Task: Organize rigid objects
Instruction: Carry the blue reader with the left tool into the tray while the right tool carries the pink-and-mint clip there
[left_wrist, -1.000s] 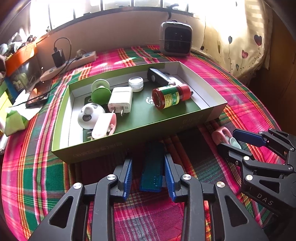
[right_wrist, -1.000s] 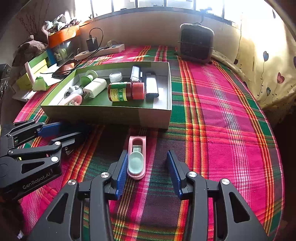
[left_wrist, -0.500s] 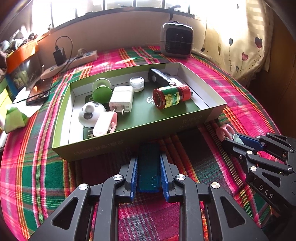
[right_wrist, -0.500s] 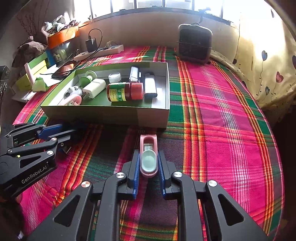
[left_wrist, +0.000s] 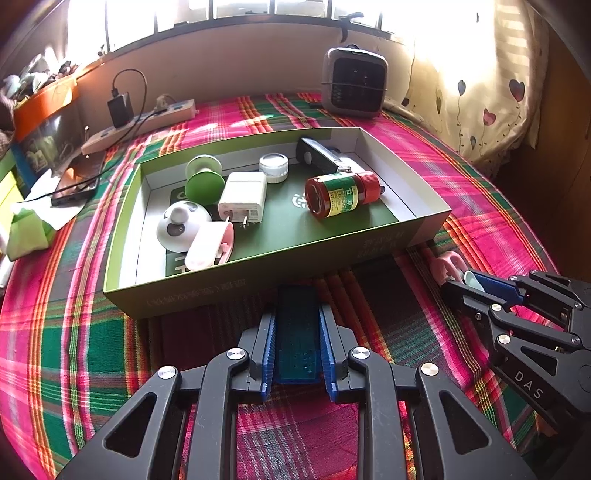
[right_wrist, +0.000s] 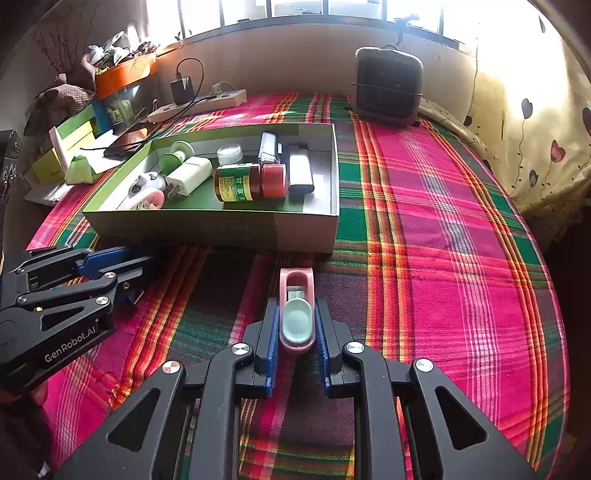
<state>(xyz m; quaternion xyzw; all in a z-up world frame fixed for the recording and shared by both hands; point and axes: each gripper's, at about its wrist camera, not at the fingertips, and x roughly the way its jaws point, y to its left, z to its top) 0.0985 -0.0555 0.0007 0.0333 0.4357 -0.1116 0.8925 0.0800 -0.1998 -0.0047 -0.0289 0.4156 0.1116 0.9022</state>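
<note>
both my tongs are clamped now: left gripper has its jaws just closed in on the flat blue bar, pads pressing its long sides; right gripper is pinched on the pink clip with the mint insert. both pieces lie on the plaid cloth just in front of the green box, not lifted as far as i can see. progress: looks mostly done, box already holds a red-capped bottle, white plug adapter, green round thing, small clear jar, black device, white round gadget and a pink case. left to do, i'd say: carry these last two over the near wall and drop them in. blue bar's long axis runs straight away from my left tongs toward the box wall; pink clip likewise runs lengthwise between the right fingers, its open loop end pointing at the box.
</note>
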